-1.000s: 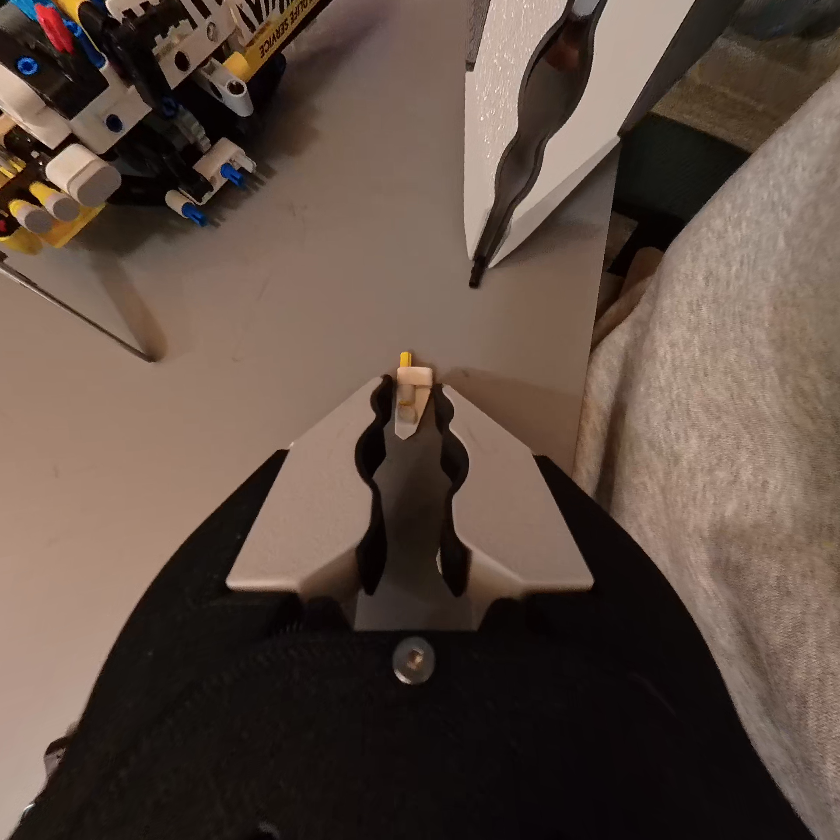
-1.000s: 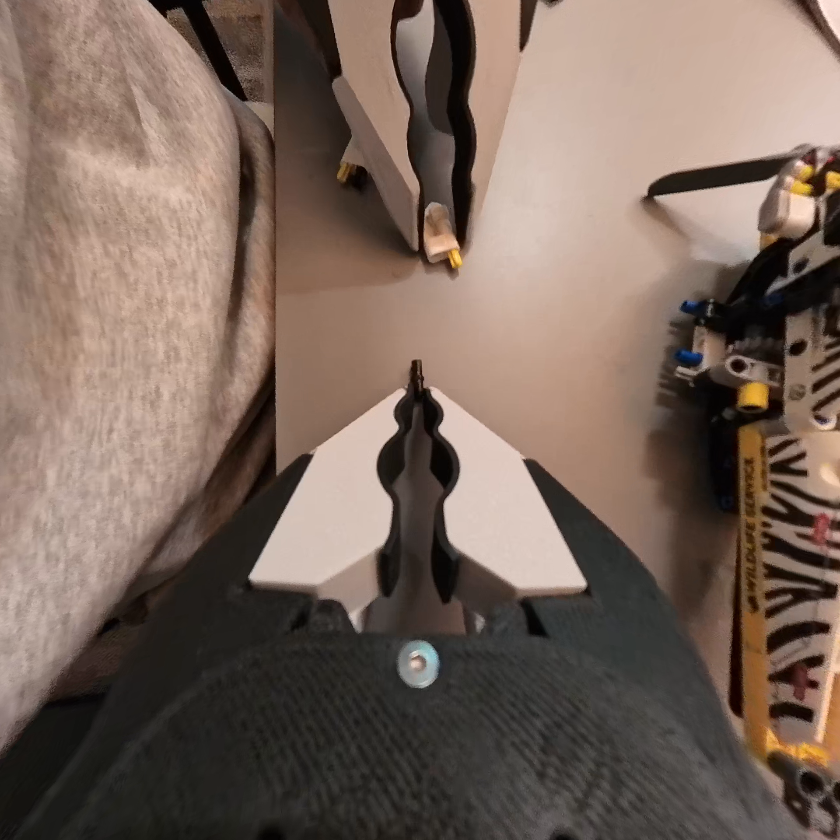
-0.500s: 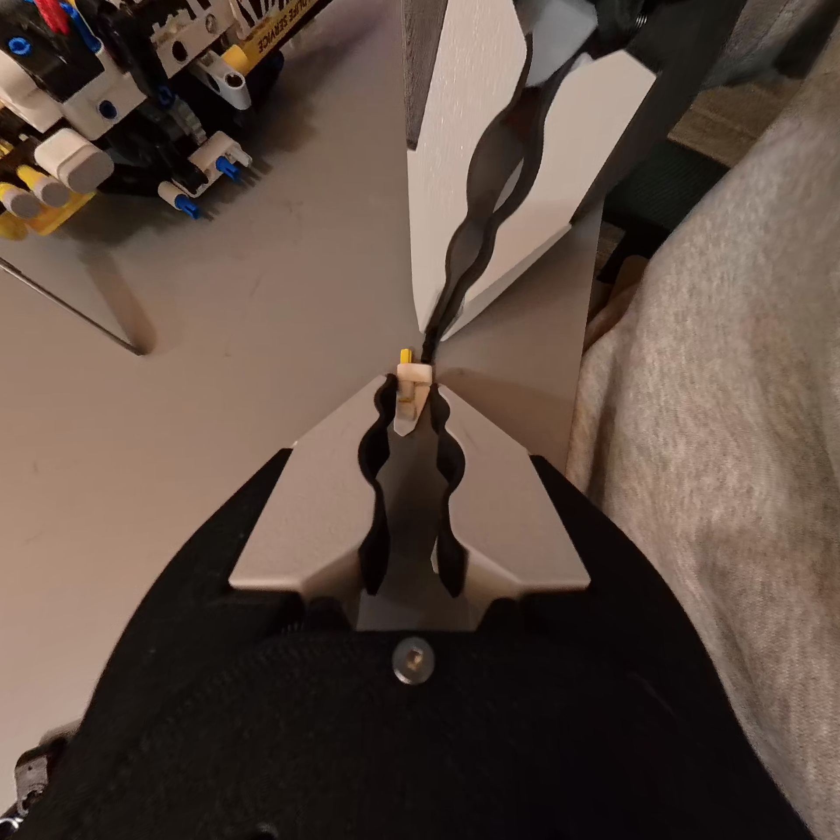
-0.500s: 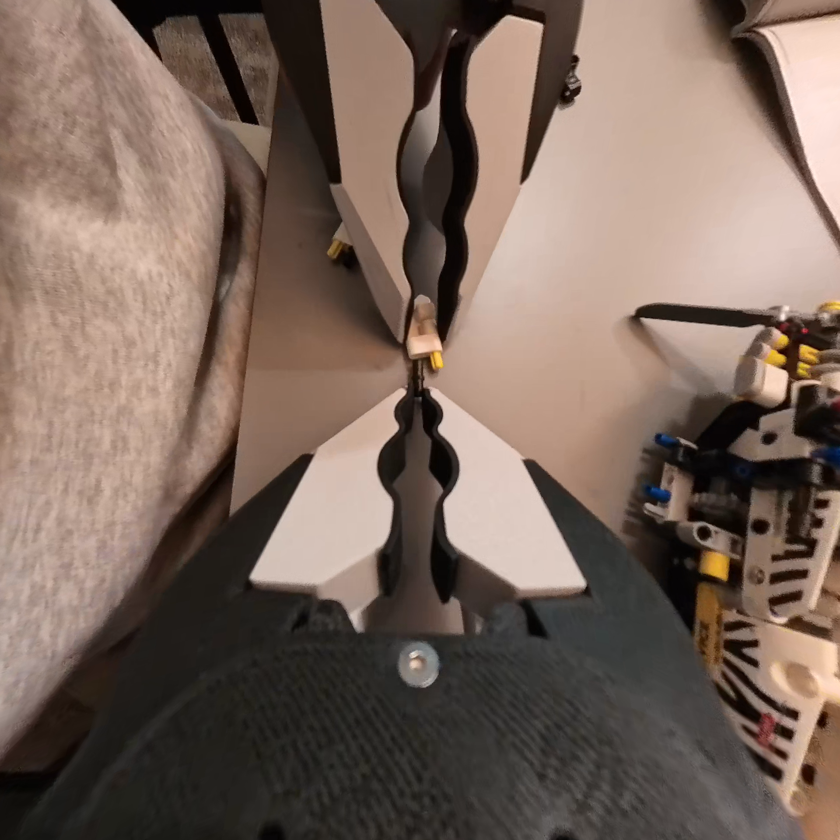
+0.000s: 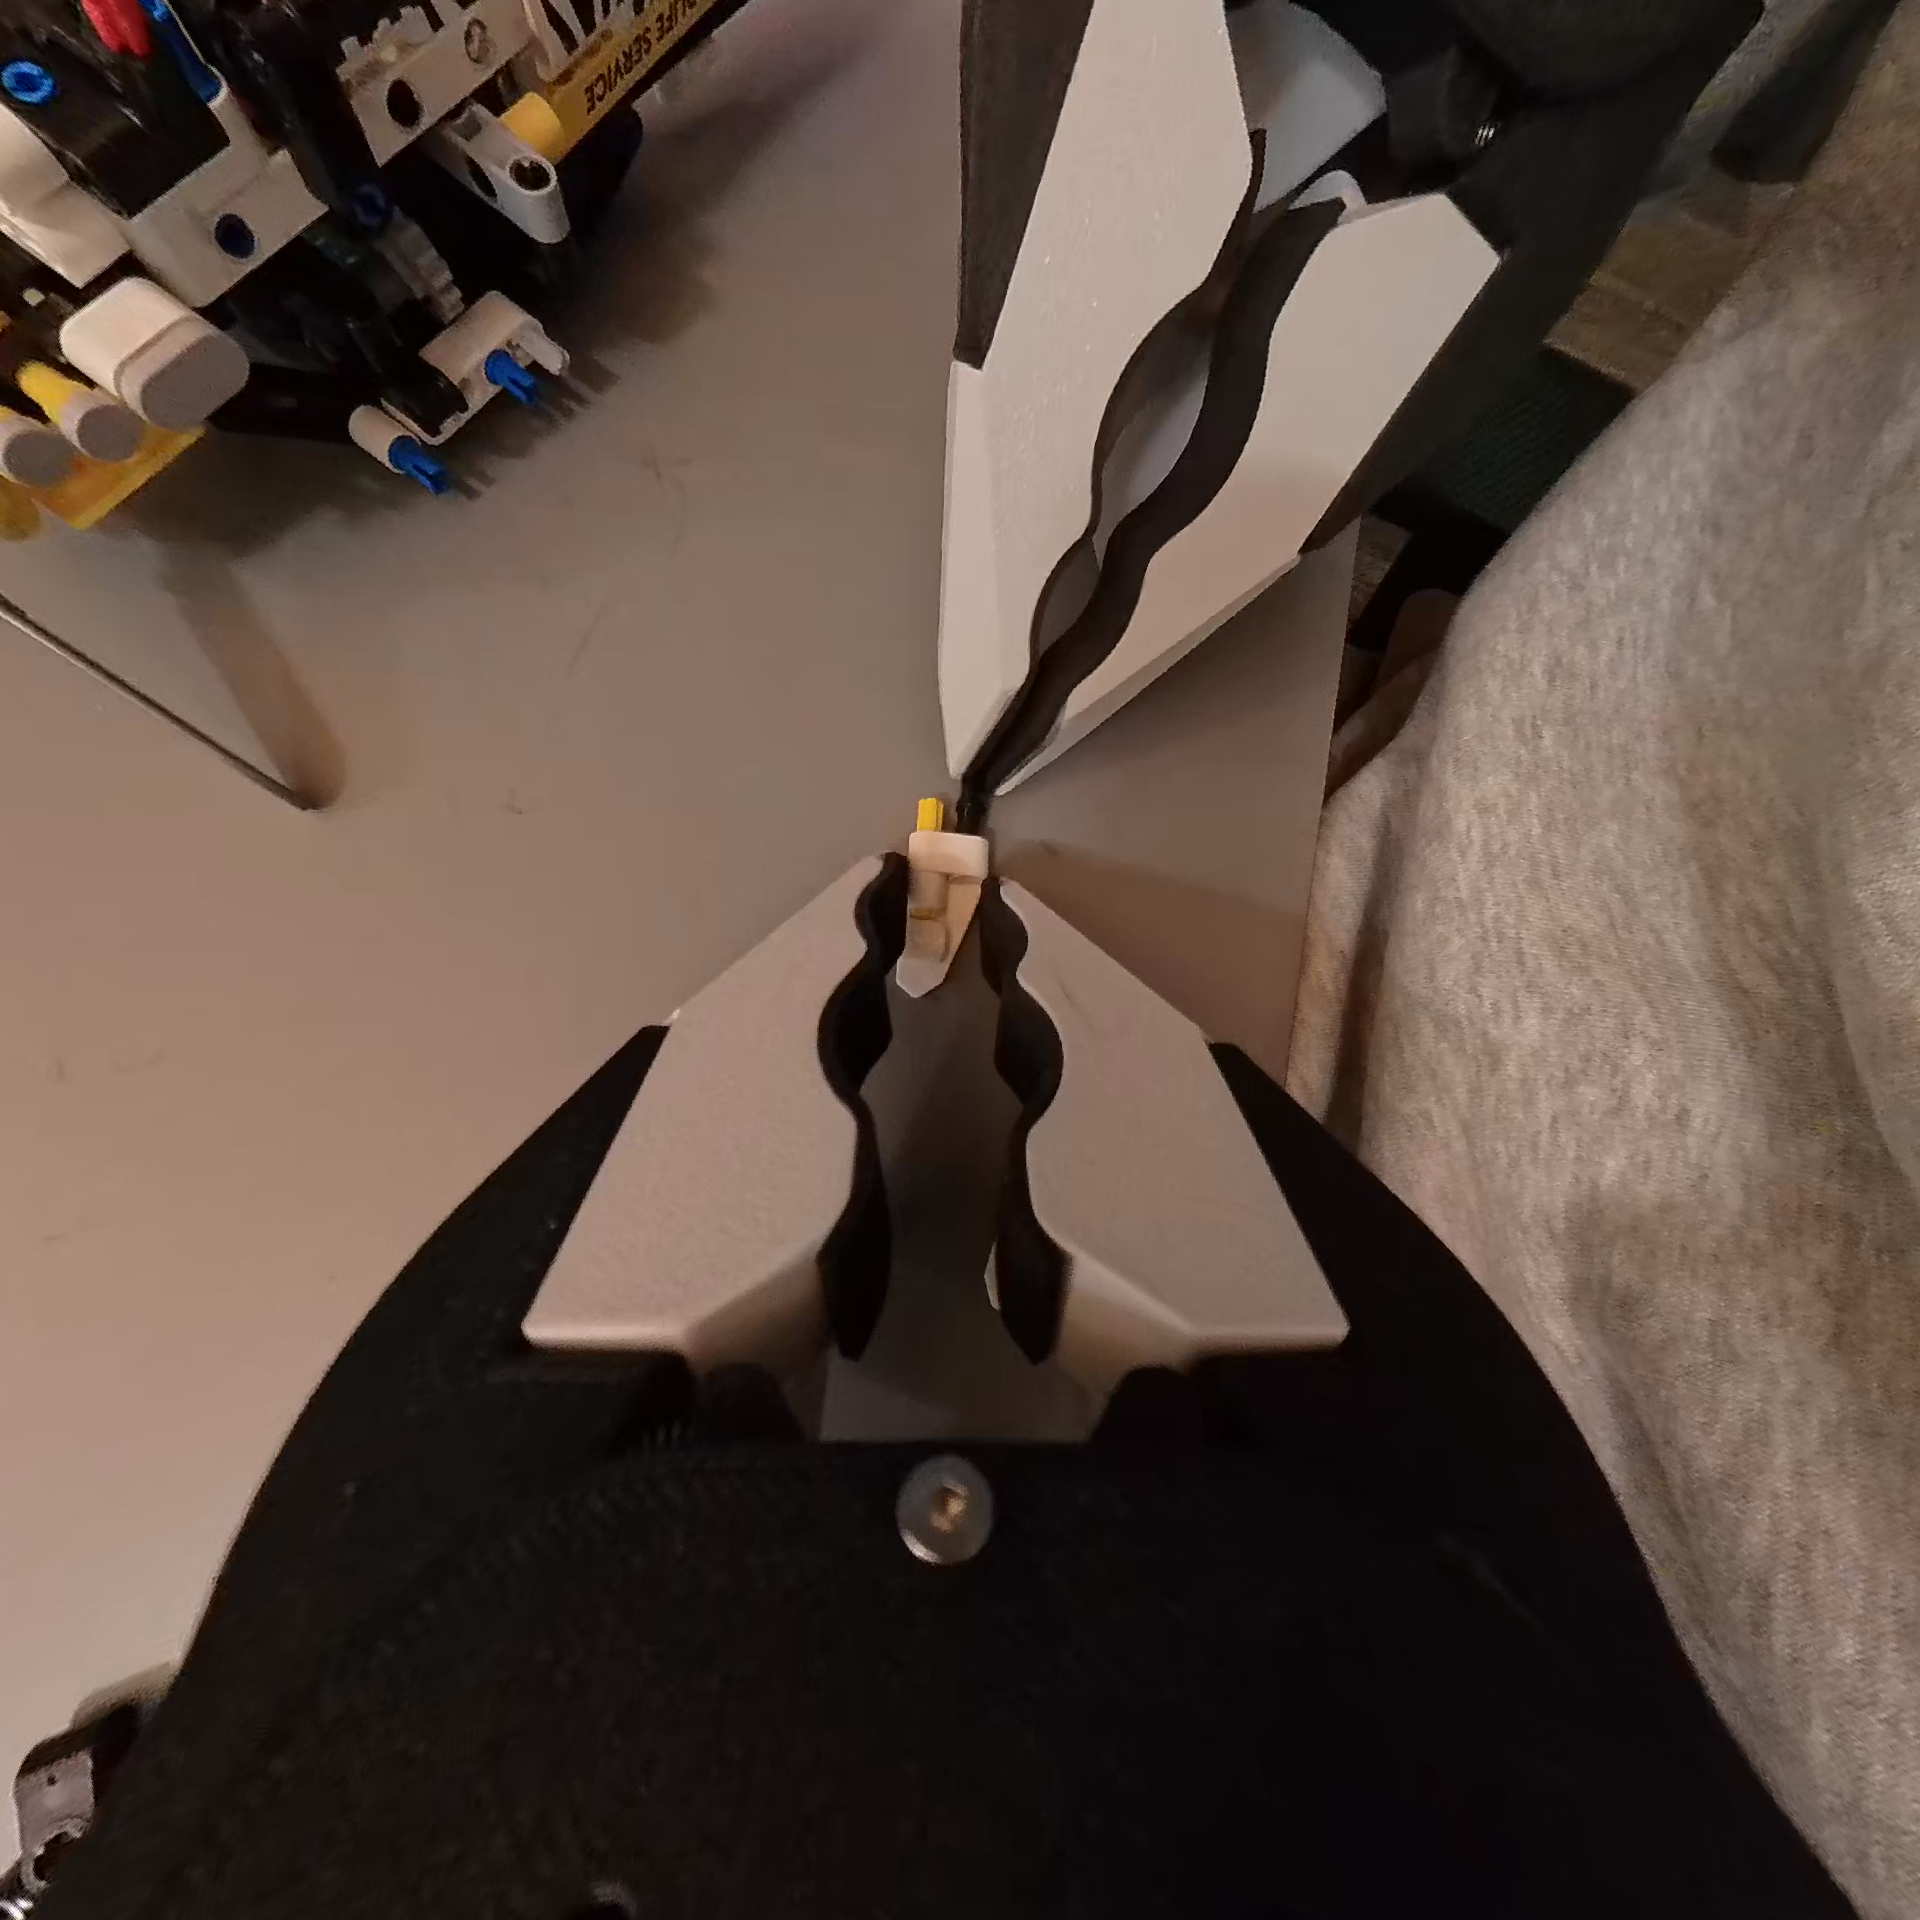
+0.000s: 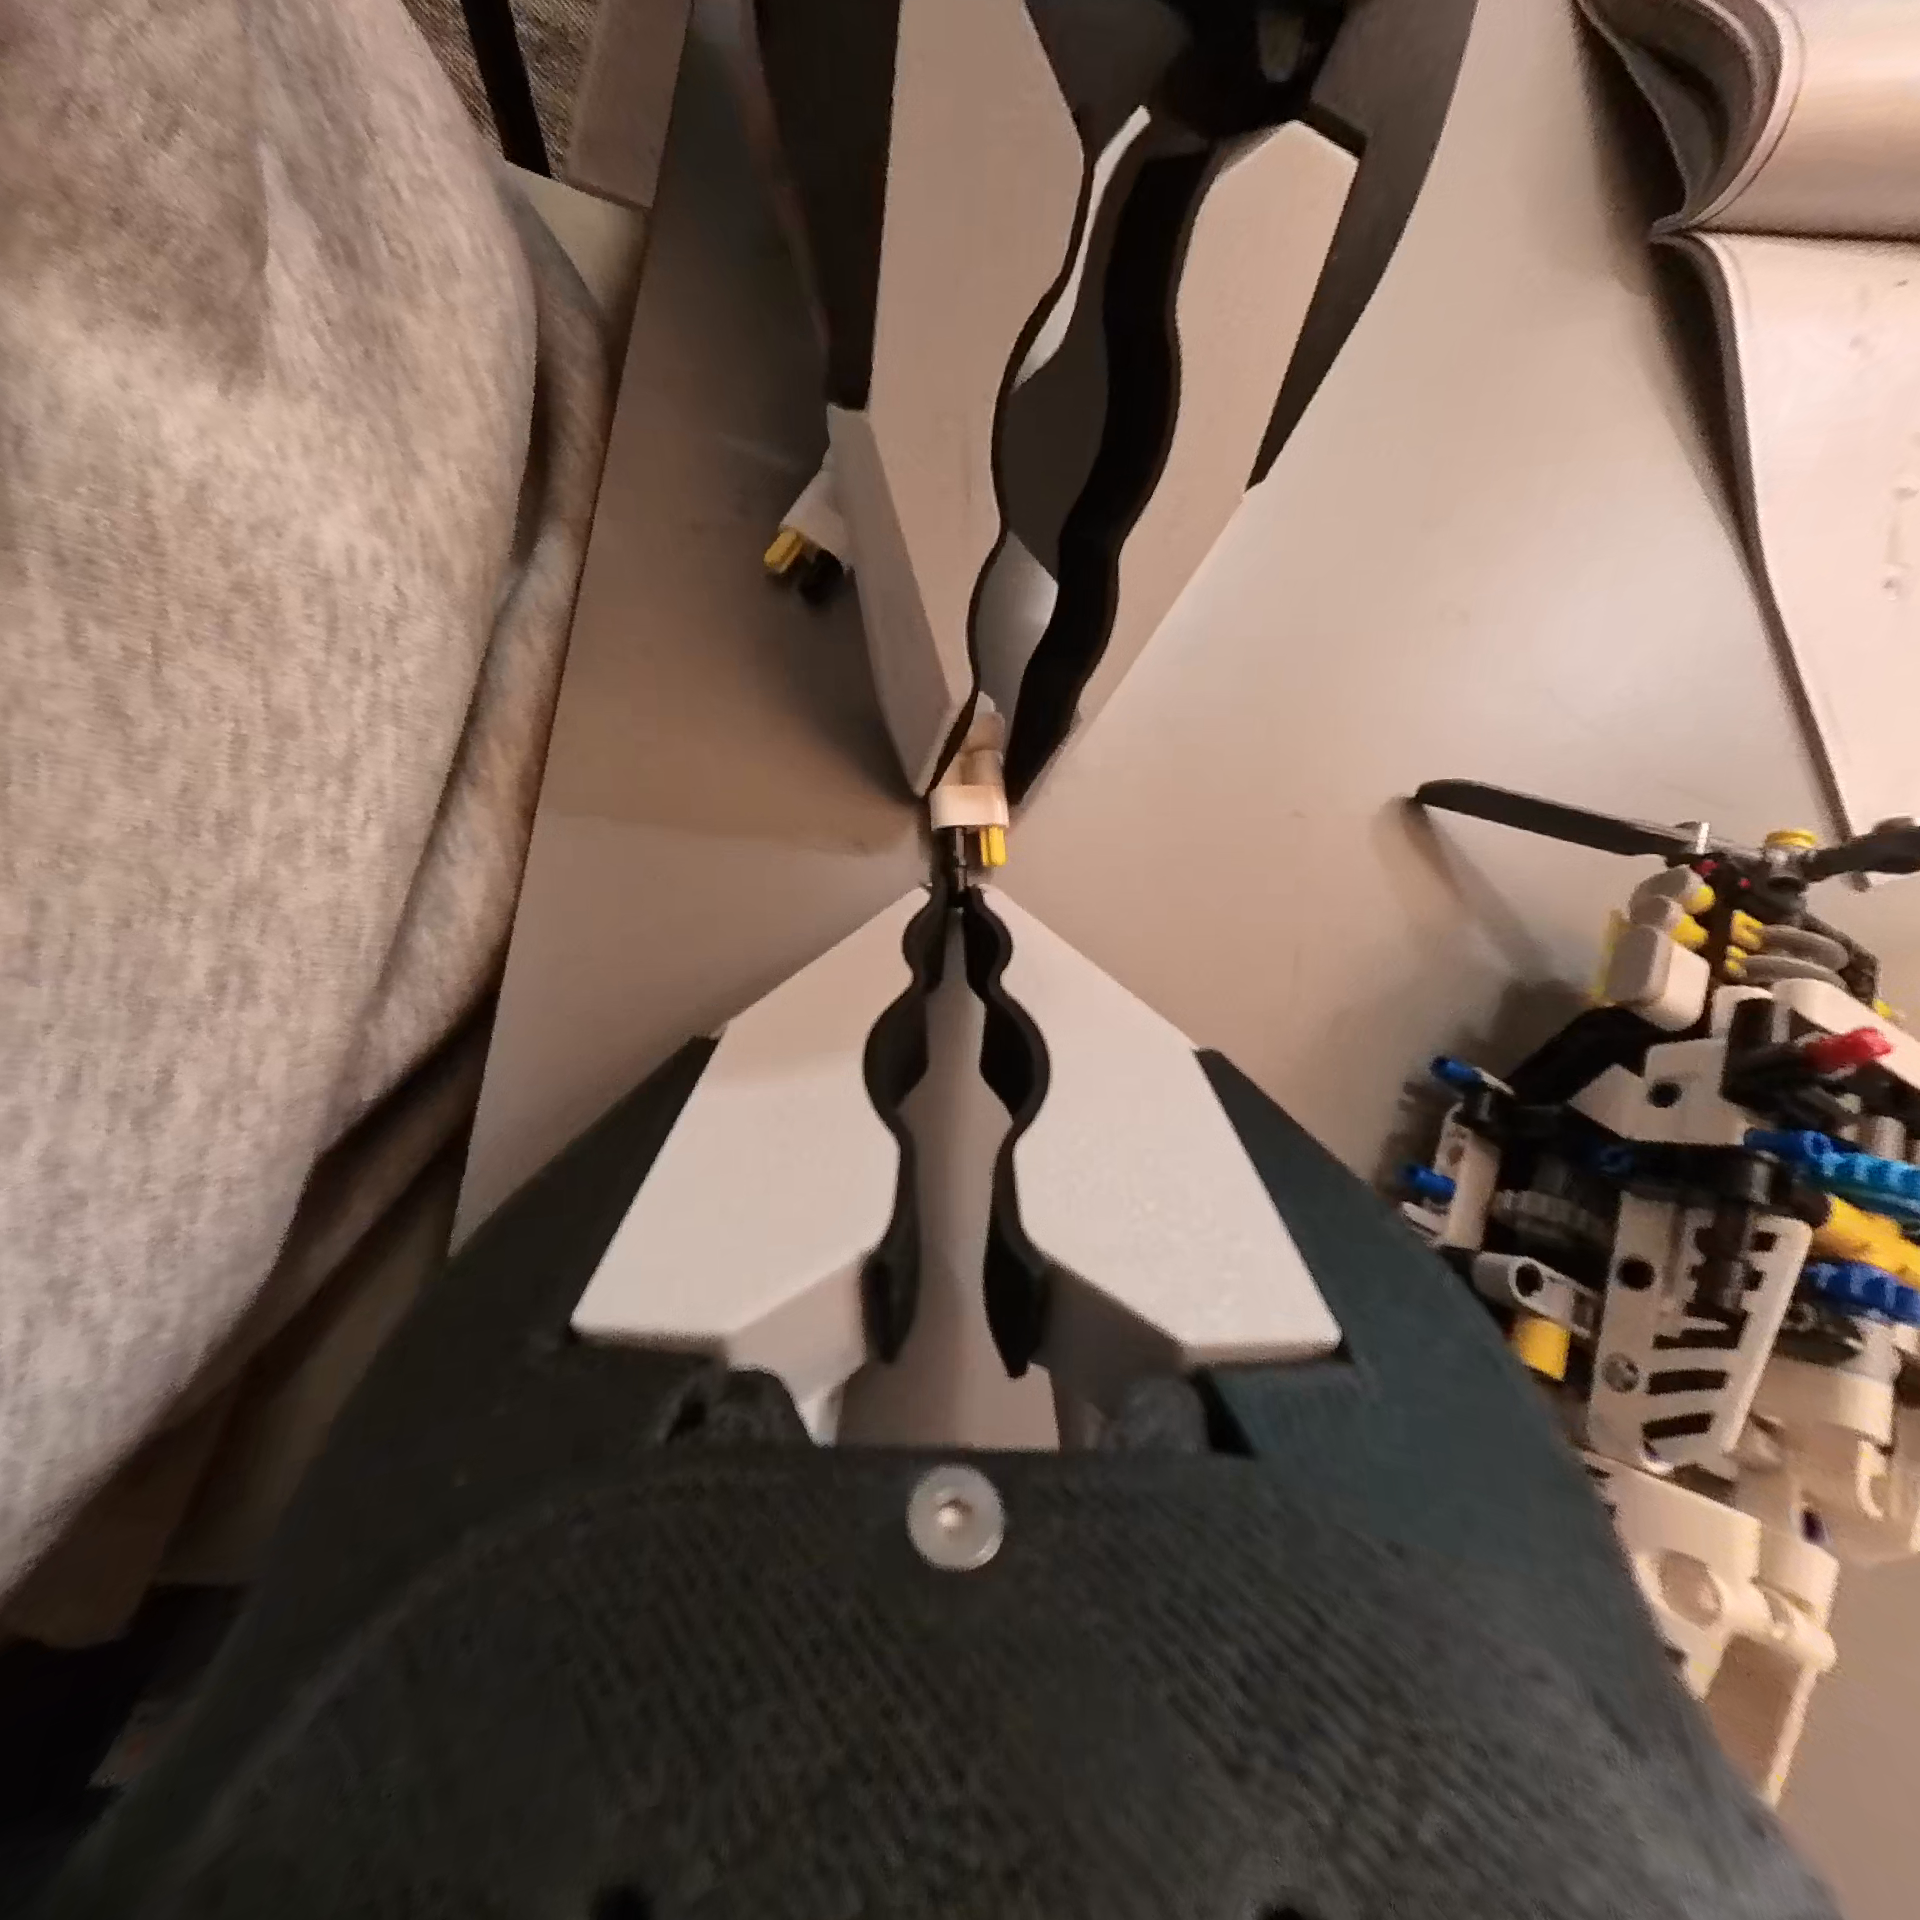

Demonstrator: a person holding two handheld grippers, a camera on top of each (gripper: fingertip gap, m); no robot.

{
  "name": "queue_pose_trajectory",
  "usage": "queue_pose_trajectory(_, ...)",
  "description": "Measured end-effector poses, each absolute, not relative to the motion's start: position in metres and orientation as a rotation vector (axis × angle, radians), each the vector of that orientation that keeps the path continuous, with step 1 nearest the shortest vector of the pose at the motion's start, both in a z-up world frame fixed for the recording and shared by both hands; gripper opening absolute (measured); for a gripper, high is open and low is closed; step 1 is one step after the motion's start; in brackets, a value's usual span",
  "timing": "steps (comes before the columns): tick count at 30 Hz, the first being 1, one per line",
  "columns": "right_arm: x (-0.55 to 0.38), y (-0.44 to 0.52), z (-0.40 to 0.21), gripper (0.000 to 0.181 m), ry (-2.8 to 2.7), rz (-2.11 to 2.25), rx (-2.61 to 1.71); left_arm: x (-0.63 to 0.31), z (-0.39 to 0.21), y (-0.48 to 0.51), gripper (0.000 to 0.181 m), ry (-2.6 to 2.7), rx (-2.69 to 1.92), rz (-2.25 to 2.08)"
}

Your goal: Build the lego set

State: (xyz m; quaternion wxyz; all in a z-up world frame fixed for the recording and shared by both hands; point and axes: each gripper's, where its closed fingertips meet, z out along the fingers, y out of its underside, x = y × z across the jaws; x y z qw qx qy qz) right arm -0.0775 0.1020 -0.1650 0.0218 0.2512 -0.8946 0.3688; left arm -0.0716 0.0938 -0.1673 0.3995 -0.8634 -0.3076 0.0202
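Tip to tip at the table's near edge: the left gripper (image 5: 940, 883) stays clenched on a small white connector (image 5: 937, 904) with a yellow pin (image 5: 928, 811) standing out of its front, while the right gripper (image 6: 954, 902), clamped on a thin black pin (image 6: 952, 878), has closed in from well apart a second ago until that pin now meets the connector's face just beside the yellow one. In the right wrist view the black pin sits against the white connector (image 6: 968, 802), next to the yellow pin (image 6: 992, 850); whether it has entered a hole or only touches the face is too small to tell. In the left wrist view the right gripper (image 5: 977, 790) comes down from the far side, its fingertips pinched to a point just above the connector. Both tools hang over the grey table (image 5: 520, 935) close to the edge where the person's grey sleeve (image 5: 1662, 935) lies. The meeting suggests the pin is being seated, a small sub-step before the piece goes onto the model. Another white piece with a yellow pin (image 6: 800, 535) lies half hidden behind the left gripper. Farther off, toward the table's far side, waits the helicopter model (image 6: 1683, 1195), zebra-striped, its black rotor blade (image 6: 1558, 826) over the table
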Motion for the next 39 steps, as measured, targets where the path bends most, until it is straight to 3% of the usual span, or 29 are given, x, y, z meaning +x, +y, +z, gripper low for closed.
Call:
queue_pose_trajectory(9,-0.078,0.102,-0.165,0.001,-2.665,1.098,0.895,-0.072,-0.167,0.094,0.012,-0.787,-2.175,0.026)
queue_pose_trajectory(29,-0.076,0.104,-0.165,0.0,-3.121,1.348,0.469,-0.073,-0.166,0.095,0.012,-0.824,-2.147,-0.009)
queue_pose_trajectory(31,-0.079,0.105,-0.162,0.001,-3.096,1.381,0.449,-0.072,-0.165,0.096,0.017,-0.836,-2.135,-0.024)
queue_pose_trajectory(34,-0.083,0.107,-0.153,0.001,-3.06,1.47,0.388,-0.074,-0.155,0.098,0.053,-0.879,-2.078,-0.064)
queue_pose_trajectory(39,-0.082,0.103,-0.124,0.001,-2.882,1.692,0.4,-0.075,-0.129,0.108,0.04,-0.924,-1.876,-0.185)
